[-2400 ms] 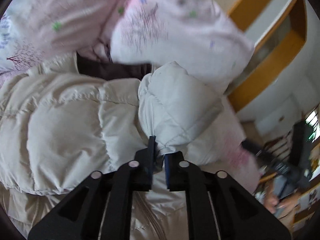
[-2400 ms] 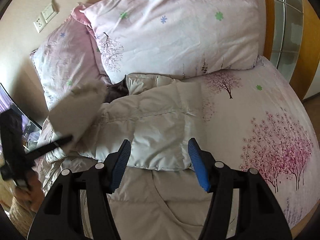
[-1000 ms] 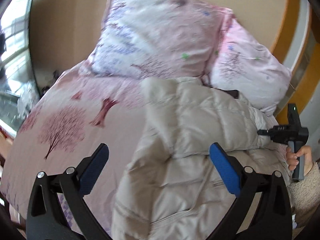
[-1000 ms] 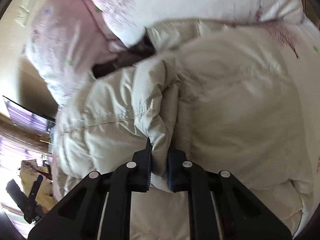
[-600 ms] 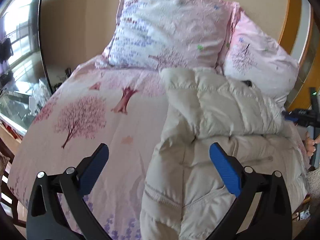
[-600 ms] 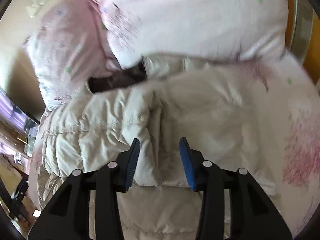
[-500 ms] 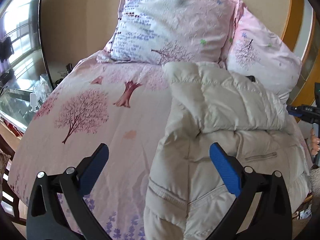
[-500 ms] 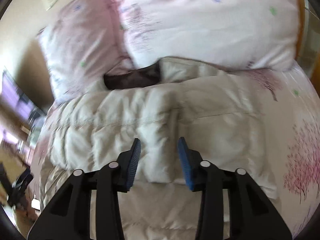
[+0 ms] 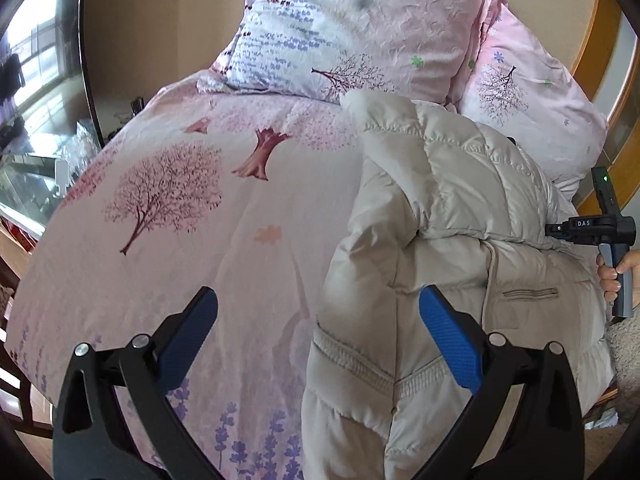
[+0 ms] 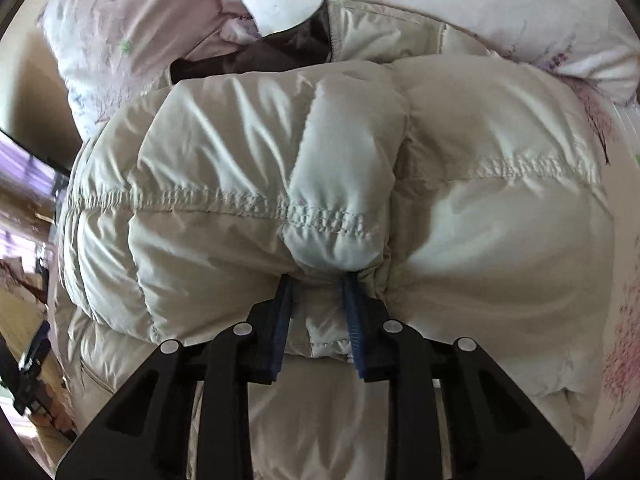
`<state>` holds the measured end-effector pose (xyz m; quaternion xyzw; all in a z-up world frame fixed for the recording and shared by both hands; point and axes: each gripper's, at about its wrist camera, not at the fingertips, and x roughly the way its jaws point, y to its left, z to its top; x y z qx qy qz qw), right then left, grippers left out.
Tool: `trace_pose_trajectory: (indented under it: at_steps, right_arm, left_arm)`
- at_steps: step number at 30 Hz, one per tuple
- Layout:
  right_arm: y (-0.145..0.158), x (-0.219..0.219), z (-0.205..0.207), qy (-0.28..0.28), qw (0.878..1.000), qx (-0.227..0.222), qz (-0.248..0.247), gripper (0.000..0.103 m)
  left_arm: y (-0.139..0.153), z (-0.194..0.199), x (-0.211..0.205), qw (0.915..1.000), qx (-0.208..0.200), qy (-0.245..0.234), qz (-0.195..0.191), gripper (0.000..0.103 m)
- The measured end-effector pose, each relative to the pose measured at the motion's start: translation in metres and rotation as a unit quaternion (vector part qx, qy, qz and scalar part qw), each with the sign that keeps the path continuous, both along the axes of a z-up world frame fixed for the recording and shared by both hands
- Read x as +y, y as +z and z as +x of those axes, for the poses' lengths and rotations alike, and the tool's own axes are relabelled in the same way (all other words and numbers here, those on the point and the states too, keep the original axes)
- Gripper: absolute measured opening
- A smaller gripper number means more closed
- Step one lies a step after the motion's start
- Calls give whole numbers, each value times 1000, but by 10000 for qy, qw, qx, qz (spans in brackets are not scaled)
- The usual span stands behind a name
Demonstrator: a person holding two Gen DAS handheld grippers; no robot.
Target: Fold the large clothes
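Note:
A cream puffer jacket lies on the bed with both sleeves folded across its front. In the left wrist view my left gripper is wide open and empty, hovering above the jacket's lower left edge. My right gripper is shut on a puffy fold of a sleeve in the middle of the jacket. The right gripper's body and the hand holding it show at the right edge of the left wrist view.
The bed has a pink tree-print cover. Two pink pillows lean at the head, just behind the jacket's dark-lined collar. A glass-topped stand is at the left. A wooden frame rises at the right.
My right gripper has moved forward and closed on a sleeve fold in the middle of the jacket. My left gripper has stayed open and hardly moved.

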<state>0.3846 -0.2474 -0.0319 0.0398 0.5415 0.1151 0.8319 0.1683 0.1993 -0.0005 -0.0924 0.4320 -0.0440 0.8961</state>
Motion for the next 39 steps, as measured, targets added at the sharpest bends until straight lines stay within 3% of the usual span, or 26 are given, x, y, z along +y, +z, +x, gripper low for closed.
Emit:
trace_pose_trajectory:
  at_steps: [2,4,6,9,13,21,25,29,34,39]
  right_arm:
    - [12,-5,-10,130,9997,-85,188,38]
    - [28,-23,-30,146,9977,-308,584,65]
    - [47,-54,-56,-2,9935,-678,915,79]
    - [58,-107,-91,-258,9875,-924,1251,84]
    - [46,-174,-131,-747,9820,-816,1532,84]
    - [-19,-256,-206,-1517,9586,-391,2379,84]
    - [-39,-261,-218,-1411,9496,-171,2793,83]
    - [-49,-259,-226,-1124,9397,2,3230,78]
    - [-54,-243,-232,-829,9404,148,3293,68]
    - [-54,-234,-233,-694,9419,165,3283,65]
  left_arm:
    - [-1,-3,3,9999,-28,-68,-142,101]
    - [0,-10,2,9997,-167,-173,-85,101]
    - [1,-17,0,9992,-270,-276,130,101]
    - [-4,-21,4,9992,-83,-387,-69,101]
    - [-15,-28,17,9962,158,-424,-748,101]
    - [-27,-57,23,9887,400,-462,-1369,98]
    - [-36,-66,24,9816,573,-453,-1762,85]
    - [-37,-74,19,9801,627,-497,-1818,77]
    - [-40,-84,11,9727,750,-661,-2095,69]
    - [-43,-95,2,9671,839,-788,-2271,64]
